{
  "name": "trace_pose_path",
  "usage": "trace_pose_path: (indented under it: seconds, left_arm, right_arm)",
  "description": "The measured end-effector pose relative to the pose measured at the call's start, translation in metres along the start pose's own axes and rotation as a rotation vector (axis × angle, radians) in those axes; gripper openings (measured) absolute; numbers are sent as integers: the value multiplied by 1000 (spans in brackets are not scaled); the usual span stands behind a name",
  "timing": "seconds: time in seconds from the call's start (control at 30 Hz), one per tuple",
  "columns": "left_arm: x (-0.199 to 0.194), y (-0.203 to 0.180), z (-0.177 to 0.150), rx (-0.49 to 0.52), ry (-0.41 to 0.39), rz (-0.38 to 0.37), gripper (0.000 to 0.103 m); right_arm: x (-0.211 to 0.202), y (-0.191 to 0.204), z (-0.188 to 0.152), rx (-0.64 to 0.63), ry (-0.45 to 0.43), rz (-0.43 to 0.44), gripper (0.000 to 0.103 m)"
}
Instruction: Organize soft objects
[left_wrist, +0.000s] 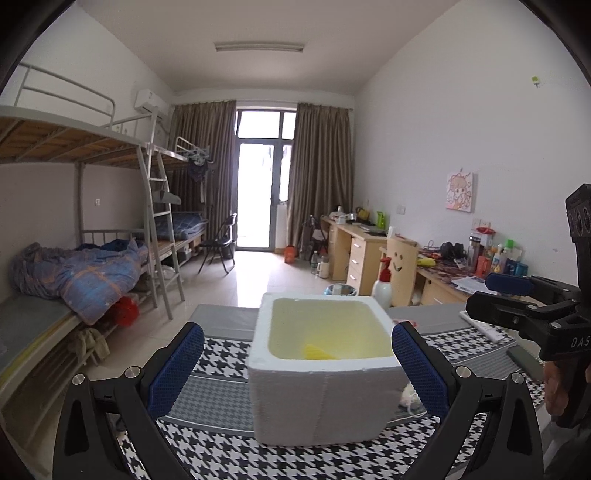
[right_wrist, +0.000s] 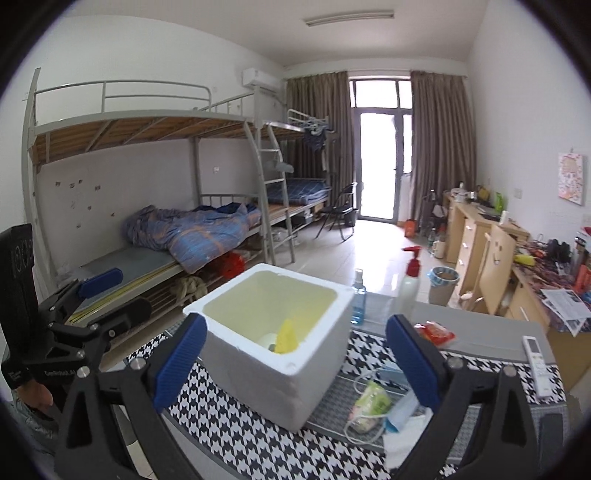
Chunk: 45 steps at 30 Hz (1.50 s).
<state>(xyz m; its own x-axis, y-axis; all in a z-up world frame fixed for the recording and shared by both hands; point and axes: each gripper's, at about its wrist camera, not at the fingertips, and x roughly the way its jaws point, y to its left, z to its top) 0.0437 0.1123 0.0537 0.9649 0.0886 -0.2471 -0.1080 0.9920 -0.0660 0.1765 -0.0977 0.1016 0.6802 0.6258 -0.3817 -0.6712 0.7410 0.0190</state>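
**Hovering wide over the foam box**

Spread wide and empty, both the left gripper (left_wrist: 297, 369) and right gripper (right_wrist: 297, 363) are held released. The foam box (right_wrist: 273, 354) is framed between the fingers, a yellow cloth (right_wrist: 287, 338) inside; face masks (right_wrist: 384, 410) are seen just beside the right finger.

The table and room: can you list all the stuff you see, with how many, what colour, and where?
foam box: one, white, middle of the table
yellow thing: one, inside the foam box
tablecloth: one, black-and-white check, under the foam box
face masks: a few, blue and white, right of the foam box
red packet: one, behind the masks
remote: one, white, table's right edge
spray bottles: two, one red-topped, one blue, far edge
bunk beds: two, grey, left wall
desks: wooden, right wall
left gripper: blue pads, open
right gripper: blue pads, open
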Motion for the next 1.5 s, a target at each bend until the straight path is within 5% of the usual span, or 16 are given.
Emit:
trace_pose_path:
  seconds: [0.7, 1.5]
  left_arm:
    - [-12, -79, 1, 75, -40, -142, 102]
    - [8, -121, -10, 117, -1, -222, 102]
  right_arm:
    - [-82, -47, -41, 73, -153, -246, 100]
    - [-99, -81, -71, 101, -124, -392, 100]
